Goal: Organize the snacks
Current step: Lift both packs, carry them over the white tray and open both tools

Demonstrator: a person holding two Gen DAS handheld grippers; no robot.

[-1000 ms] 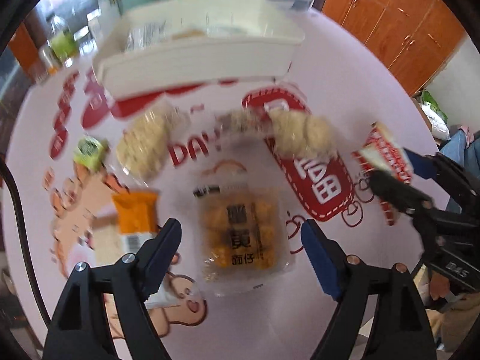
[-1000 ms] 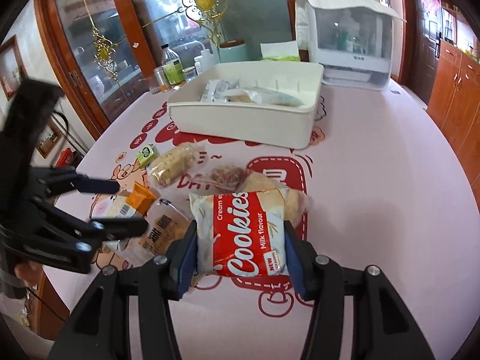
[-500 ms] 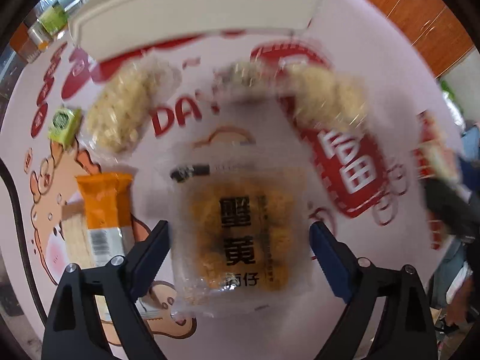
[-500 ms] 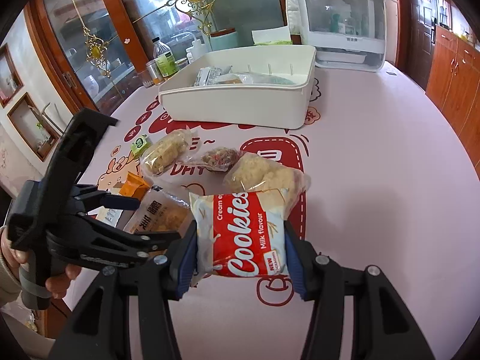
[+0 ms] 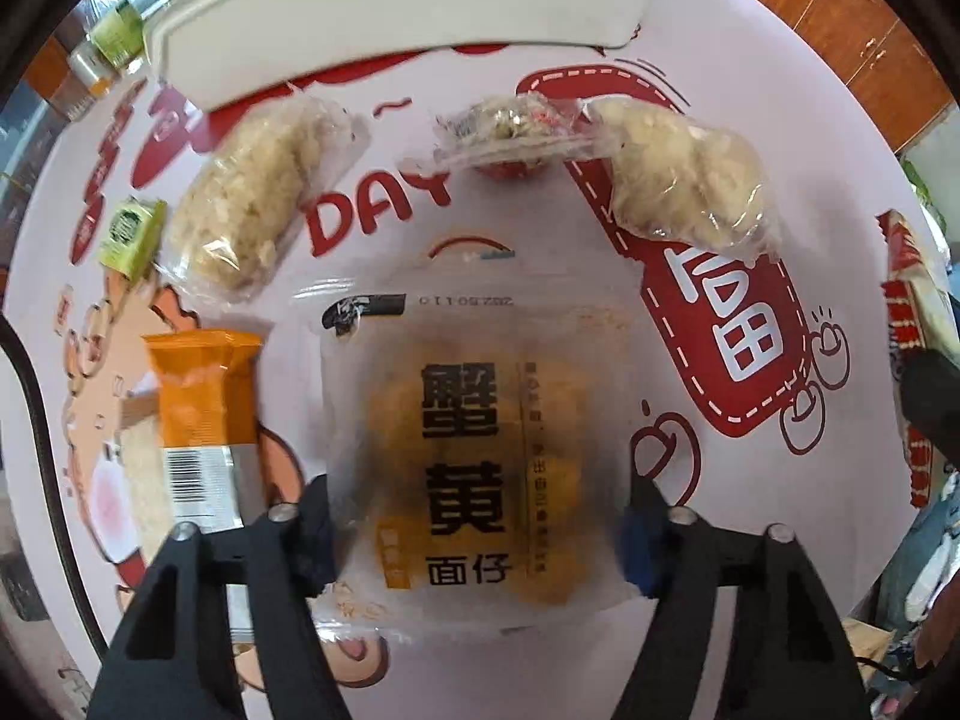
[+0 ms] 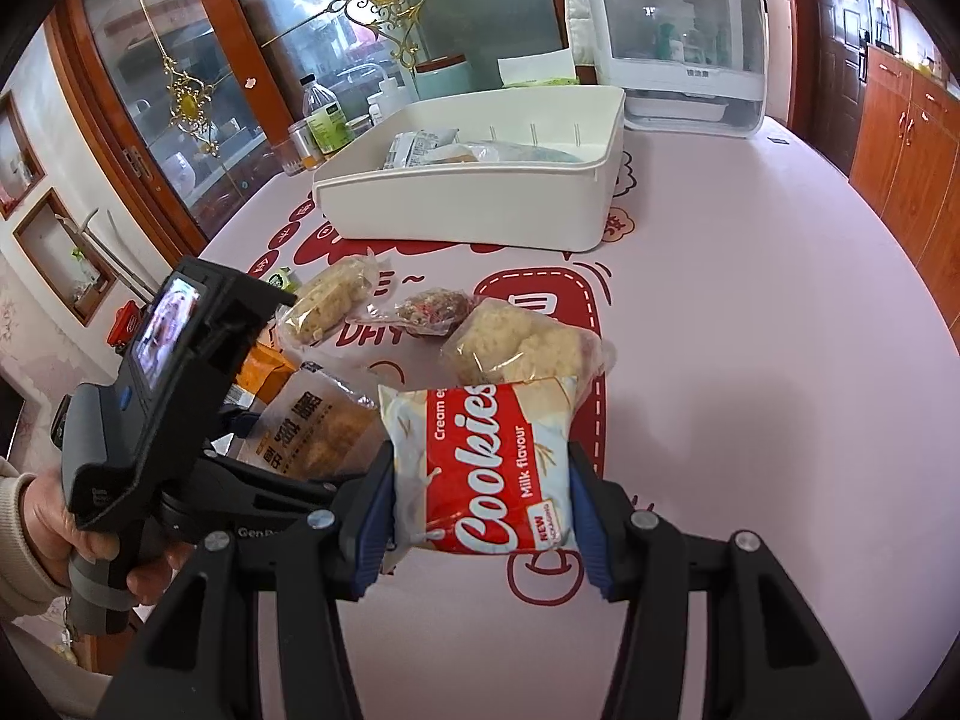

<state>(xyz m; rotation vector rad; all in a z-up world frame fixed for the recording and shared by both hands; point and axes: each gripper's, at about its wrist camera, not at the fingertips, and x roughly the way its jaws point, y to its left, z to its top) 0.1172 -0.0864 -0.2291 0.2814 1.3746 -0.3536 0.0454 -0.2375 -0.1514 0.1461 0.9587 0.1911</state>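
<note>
Two packets are in play: the right tongs [image 6: 480, 519] are clamped on the sides of a red cookie packet [image 6: 483, 468], held clear of the tabletop [image 6: 750, 360], while the left tongs [image 5: 480, 534] point straight down over a clear noodle-snack packet [image 5: 474, 456] lying flat on the tabletop, their jaws closing with the packet between them; whether the pads yet press on it I cannot tell. Both packets look light, with slick, crinkly film that gives under pressure and contents that would likely crumble if squeezed hard. The noodle packet is wide and flat, so its two long side edges seem the best hold, gripped gently near the middle so it does not sag or slide. The white bin [image 6: 468, 210], already holding a few packets, stands well beyond, with other wrapped snacks between.
</note>
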